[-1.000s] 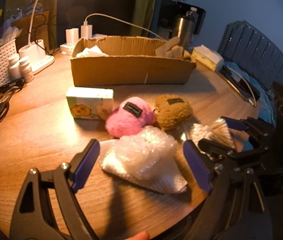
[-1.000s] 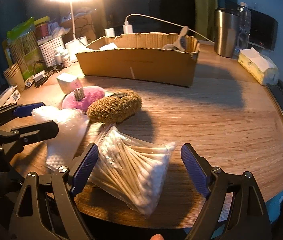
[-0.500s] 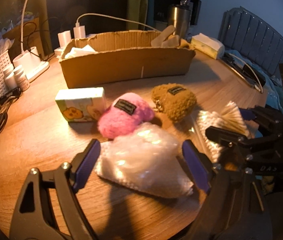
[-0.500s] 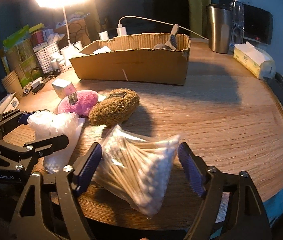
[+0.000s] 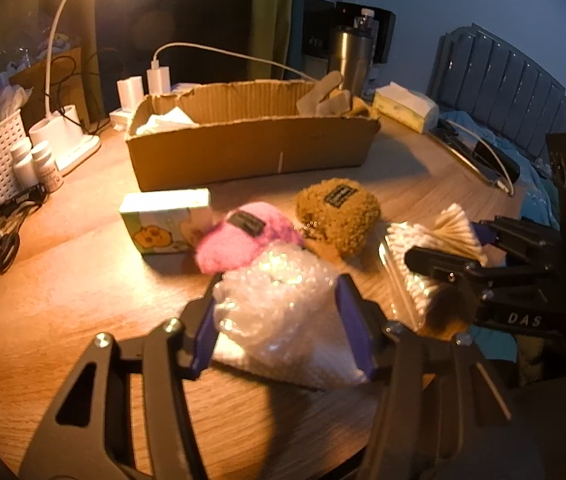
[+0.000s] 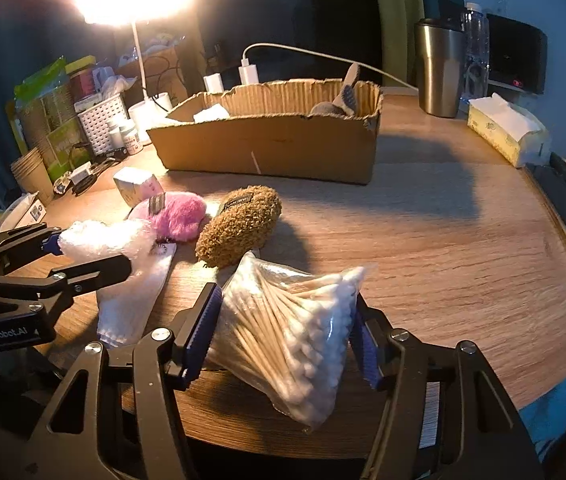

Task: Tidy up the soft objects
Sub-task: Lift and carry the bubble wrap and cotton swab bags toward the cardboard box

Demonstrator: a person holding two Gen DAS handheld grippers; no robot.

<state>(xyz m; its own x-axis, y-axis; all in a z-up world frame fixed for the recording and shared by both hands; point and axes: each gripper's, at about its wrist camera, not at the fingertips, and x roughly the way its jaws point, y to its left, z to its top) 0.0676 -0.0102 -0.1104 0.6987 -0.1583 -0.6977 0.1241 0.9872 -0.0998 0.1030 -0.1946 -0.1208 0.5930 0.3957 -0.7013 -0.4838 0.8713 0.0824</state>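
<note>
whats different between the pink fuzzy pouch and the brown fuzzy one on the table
The pink pouch is bright pink; the brown pouch is tan-brown with curlier pile. The pink pouch is partly covered by the bubble wrap bag that the left gripper holds; the brown pouch lies uncovered, further right. Both are soft, each with a dark rectangular label, and both lie outside the cardboard box.

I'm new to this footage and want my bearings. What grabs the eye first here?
Two claws, each closed on a bag at the table's near edge: the left claw squeezes a bubble wrap bag, the right claw a cotton swab bag. Just beyond lie a pink plush pouch and a brown plush pouch, before a long cardboard box.
</note>
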